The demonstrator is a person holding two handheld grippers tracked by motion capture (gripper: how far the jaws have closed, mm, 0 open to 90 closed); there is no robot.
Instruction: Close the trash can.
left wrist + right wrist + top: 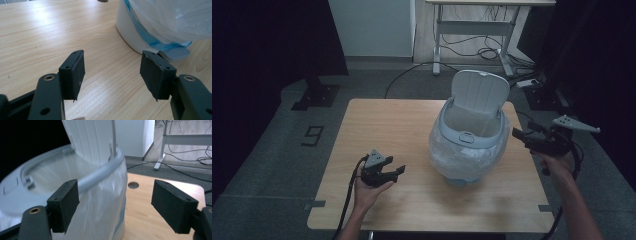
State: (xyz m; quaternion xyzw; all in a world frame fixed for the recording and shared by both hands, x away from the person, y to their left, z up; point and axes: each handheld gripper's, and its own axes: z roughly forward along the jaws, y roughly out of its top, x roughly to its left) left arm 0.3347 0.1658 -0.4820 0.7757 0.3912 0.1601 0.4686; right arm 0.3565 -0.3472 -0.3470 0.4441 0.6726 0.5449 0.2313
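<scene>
A white bin [469, 145] with a blue band stands on the wooden table [377, 125]. A clear plastic bag [447, 155] is draped over its outside, and its lid [479, 92] stands up at the back. My left gripper [398, 172] rests low on the table to the bin's left, open with nothing between its pads. In the left gripper view my left gripper [112, 70] faces the bin's base [132, 35] and its grey pedal [175, 53]. My right gripper [517, 134] hovers at the bin's right side near rim height. In the right gripper view my right gripper [117, 202] is open and empty beside the grey rim [100, 173] and the bag [100, 205].
A round hole [133, 185] lies in the tabletop behind the bin. Beyond the table, a white desk frame [472, 30] stands over loose cables [492, 50] on the grey floor. Dark curtains flank both sides. A "9" mark [313, 135] is taped on the floor at left.
</scene>
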